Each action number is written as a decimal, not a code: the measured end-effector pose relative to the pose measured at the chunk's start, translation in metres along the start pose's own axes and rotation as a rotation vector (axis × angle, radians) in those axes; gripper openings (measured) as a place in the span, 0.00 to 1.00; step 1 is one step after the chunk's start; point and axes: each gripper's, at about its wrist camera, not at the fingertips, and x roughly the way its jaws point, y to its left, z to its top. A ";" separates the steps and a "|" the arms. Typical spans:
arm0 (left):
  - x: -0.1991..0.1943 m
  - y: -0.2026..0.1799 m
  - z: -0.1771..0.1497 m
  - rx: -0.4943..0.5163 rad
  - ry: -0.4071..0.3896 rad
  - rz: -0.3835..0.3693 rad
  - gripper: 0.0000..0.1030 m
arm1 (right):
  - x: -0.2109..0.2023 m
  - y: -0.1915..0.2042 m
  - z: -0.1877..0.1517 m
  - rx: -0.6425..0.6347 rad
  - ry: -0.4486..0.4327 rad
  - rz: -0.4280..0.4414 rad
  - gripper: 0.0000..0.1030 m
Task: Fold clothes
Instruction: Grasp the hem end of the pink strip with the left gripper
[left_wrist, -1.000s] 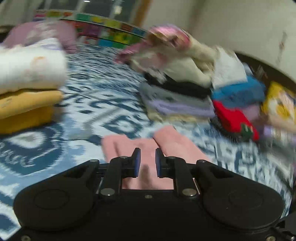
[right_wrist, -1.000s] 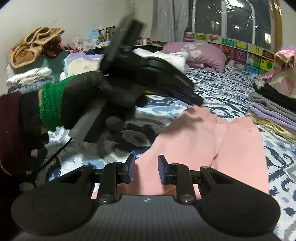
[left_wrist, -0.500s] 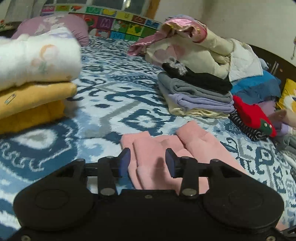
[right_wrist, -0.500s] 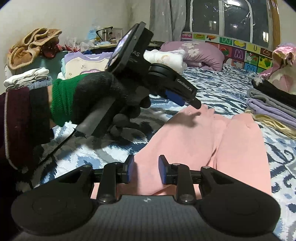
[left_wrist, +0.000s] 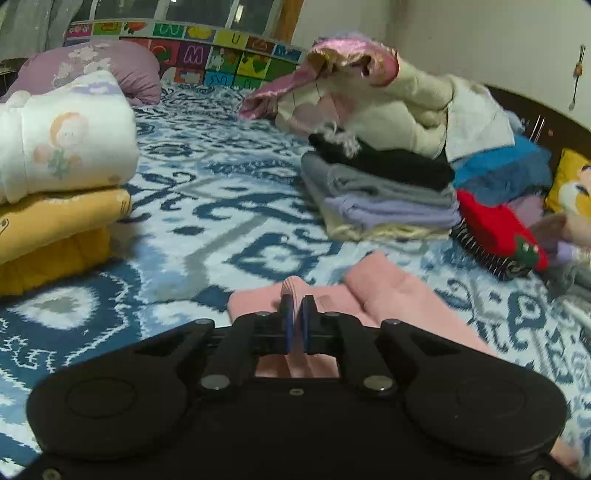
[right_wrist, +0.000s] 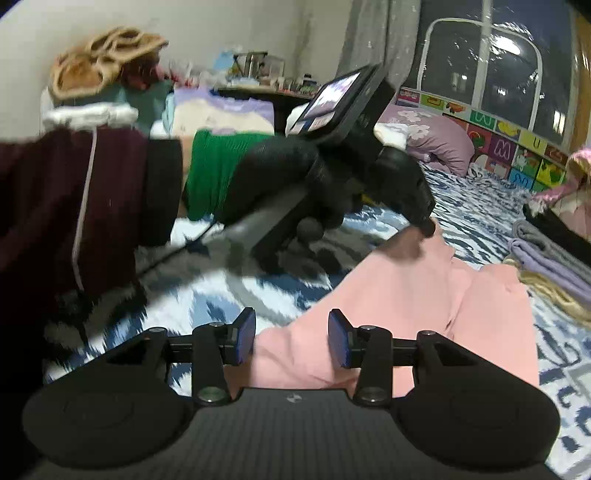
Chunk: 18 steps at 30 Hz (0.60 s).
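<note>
A pink garment (left_wrist: 399, 295) lies flat on the blue-and-white patterned bedspread (left_wrist: 221, 206). My left gripper (left_wrist: 295, 314) is shut on a raised fold at the garment's edge, and pink cloth pokes up between the pads. The right wrist view shows the left gripper (right_wrist: 426, 225), held by a black-gloved hand (right_wrist: 280, 173), pinching the far corner of the pink garment (right_wrist: 424, 302). My right gripper (right_wrist: 291, 341) hovers over the near hem with its jaws opening. The hem lies between the pads, which do not press it.
A white and yellow folded stack (left_wrist: 62, 166) sits at the left. Folded grey, lilac and black clothes (left_wrist: 384, 199) and a loose heap (left_wrist: 388, 99) lie on the right, with a red item (left_wrist: 495, 229) beside them. A lilac pillow (left_wrist: 92, 70) lies at the back.
The left jaws, open half a second ago, have closed on a fold of the pink garment. The right jaws have spread wider, and that gripper has rolled and shifted over the hem.
</note>
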 end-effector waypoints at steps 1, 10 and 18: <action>0.000 0.000 0.001 -0.008 -0.010 -0.007 0.03 | -0.001 0.001 0.000 -0.003 0.001 -0.005 0.43; 0.023 0.013 0.003 -0.074 0.000 0.028 0.03 | 0.008 -0.012 -0.003 0.057 0.068 0.023 0.45; 0.029 0.015 -0.005 -0.057 0.033 0.069 0.04 | 0.010 -0.019 -0.004 0.100 0.092 0.060 0.47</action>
